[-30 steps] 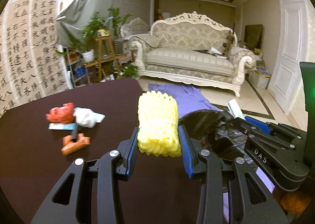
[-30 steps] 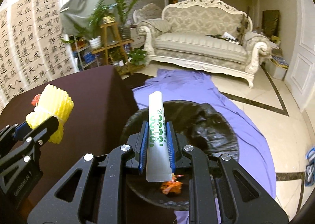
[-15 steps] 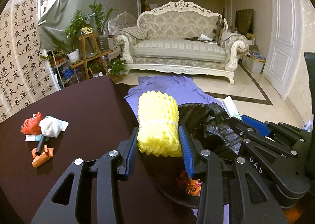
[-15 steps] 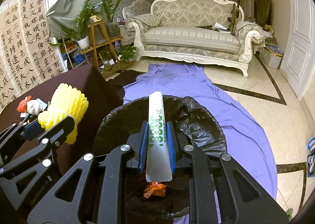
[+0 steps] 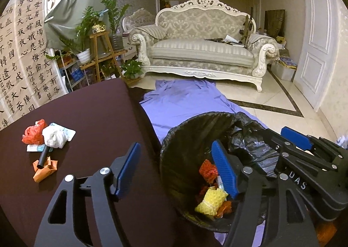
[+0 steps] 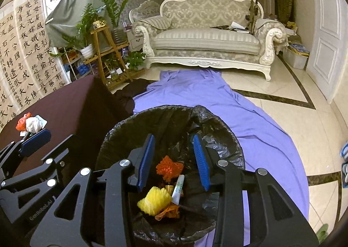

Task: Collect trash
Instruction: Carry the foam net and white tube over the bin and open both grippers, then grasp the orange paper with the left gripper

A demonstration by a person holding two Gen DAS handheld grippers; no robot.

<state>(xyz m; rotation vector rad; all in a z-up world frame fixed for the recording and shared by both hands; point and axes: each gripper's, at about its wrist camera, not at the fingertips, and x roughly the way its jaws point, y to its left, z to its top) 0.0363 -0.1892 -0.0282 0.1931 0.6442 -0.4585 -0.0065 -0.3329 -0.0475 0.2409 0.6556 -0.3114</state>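
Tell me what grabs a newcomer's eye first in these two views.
The black-lined trash bin fills the foreground, with a yellow foam net, an orange net and a white tube lying inside. Above it hang the left gripper and the right gripper, both open and empty. A small pile of trash sits on the dark table to the left.

My right tool point(image 6: 174, 160) hangs over the bin point(image 6: 226, 136), jaws apart, nothing btwn them. Inside the bin, w/ black liner: yellow foam net point(image 6: 155, 200) at the bottom, white tube point(image 6: 178, 188) just right of it, orange mesh point(image 6: 169, 167) behind both, orange scrap point(image 6: 170, 211) under the net. Left of the bin: my left tool point(image 6: 35, 139), one blue pad in view, over the dark surface point(image 6: 65, 105). Far left of the bin, on the surface: red bag point(image 6: 22, 122) touching white wad point(image 6: 33, 125). Purple cloth point(image 6: 206, 103) on the floor beyond the bin.
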